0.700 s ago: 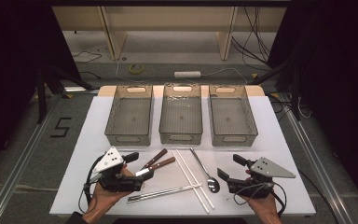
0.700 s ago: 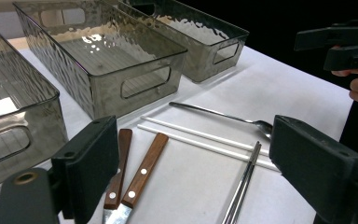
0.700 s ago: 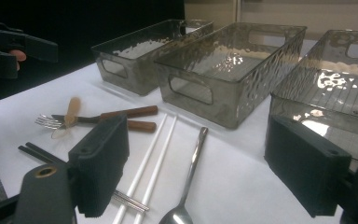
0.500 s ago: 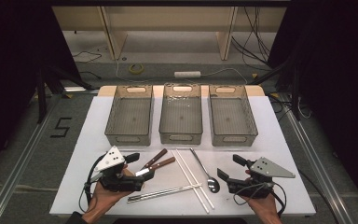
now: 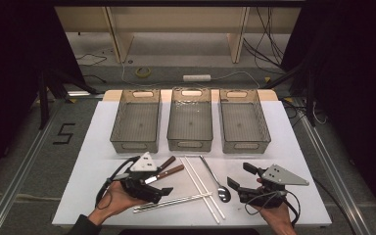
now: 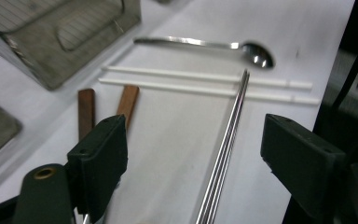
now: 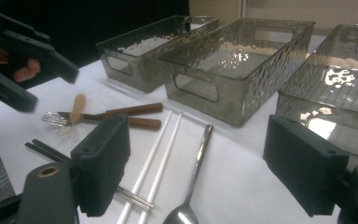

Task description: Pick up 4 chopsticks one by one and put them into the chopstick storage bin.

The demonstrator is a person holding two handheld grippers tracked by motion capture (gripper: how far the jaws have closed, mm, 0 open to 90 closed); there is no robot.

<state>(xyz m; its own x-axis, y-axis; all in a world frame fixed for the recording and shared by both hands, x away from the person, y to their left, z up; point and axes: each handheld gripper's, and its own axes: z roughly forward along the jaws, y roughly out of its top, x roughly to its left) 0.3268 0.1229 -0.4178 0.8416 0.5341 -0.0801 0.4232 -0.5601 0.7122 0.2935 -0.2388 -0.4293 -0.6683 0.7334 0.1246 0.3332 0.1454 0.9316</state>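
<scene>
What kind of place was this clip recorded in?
Most likely a lab or recording bay, not a kitchen: the white table stands between black curtains, loose cables run over the bare floor behind it, and a "5" is taped on the floor beside it.

Surroundings dark; white surface (image 5: 103, 147) evenly lit from above. Glare on bins (image 7: 242, 56) and spoon (image 6: 256, 53). Gripper views soft, near jaws blurred.
</scene>
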